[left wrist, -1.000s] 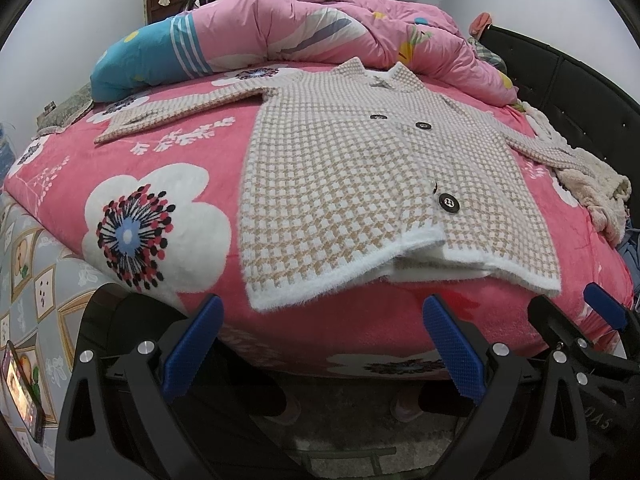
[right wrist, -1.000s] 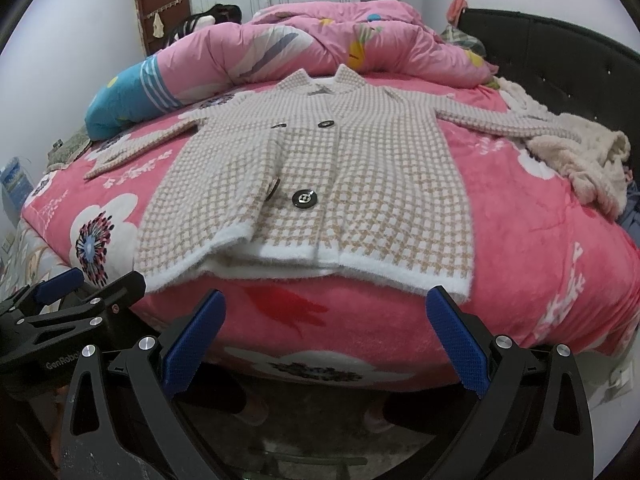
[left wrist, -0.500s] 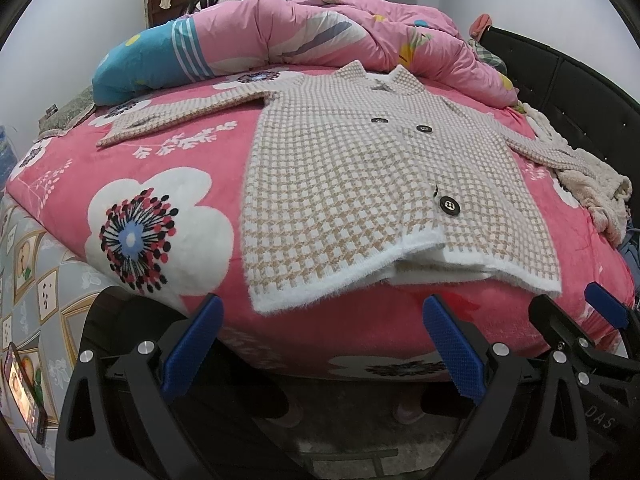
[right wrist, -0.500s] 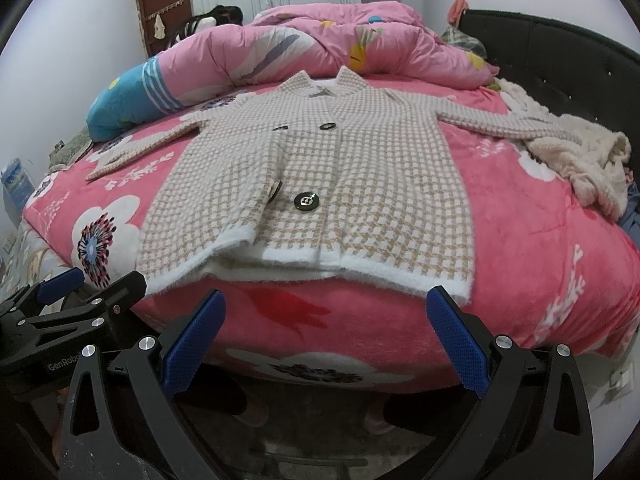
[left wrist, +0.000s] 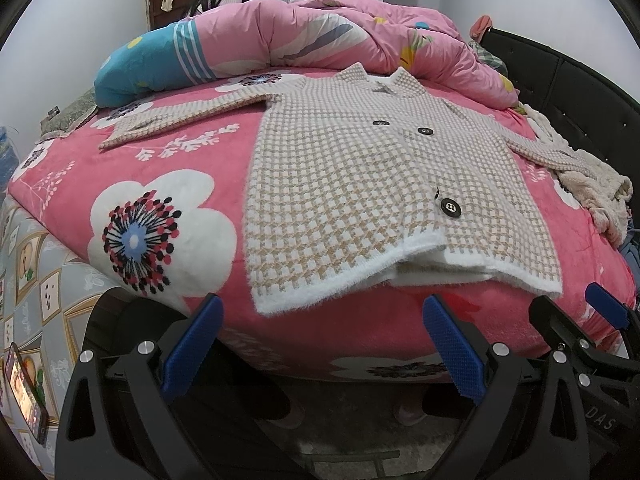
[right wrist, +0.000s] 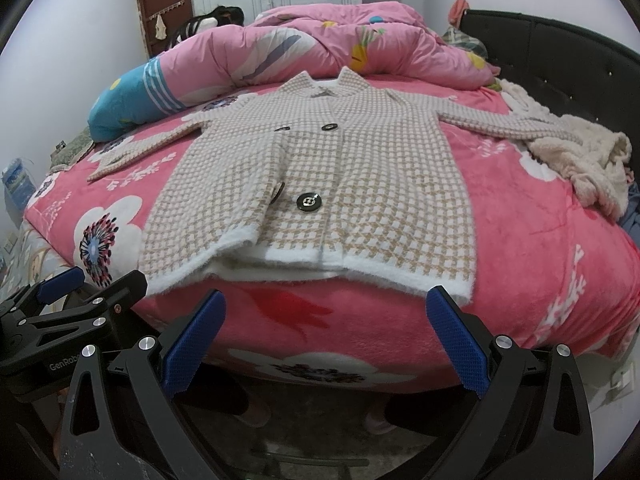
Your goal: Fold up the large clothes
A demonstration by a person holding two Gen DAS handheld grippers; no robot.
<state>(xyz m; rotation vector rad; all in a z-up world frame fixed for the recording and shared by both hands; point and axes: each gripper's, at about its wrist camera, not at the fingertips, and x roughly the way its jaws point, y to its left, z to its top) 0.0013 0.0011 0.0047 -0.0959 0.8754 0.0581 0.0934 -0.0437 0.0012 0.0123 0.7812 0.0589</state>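
A beige-and-white houndstooth coat [left wrist: 360, 184] [right wrist: 320, 176] with black buttons lies flat on the pink flowered bed, sleeves spread to both sides, its white fuzzy hem at the bed's near edge. My left gripper [left wrist: 322, 344] hangs open just below and in front of the hem's left part, holding nothing. In the right wrist view my right gripper [right wrist: 326, 340] is open too, in front of the hem's right part, one blue pad [right wrist: 456, 344] close under the hem corner. Each gripper shows at the side of the other's view.
A rolled pink and blue duvet [left wrist: 304, 40] lies across the far side of the bed. A cream fleece garment [right wrist: 580, 160] is heaped at the right by the black headboard [right wrist: 560, 60]. The pink blanket [left wrist: 160, 184] drapes over the near edge; floor lies below.
Both views have drifted slightly closer and a little higher over the bed edge. The coat has not moved and both grippers stay open.
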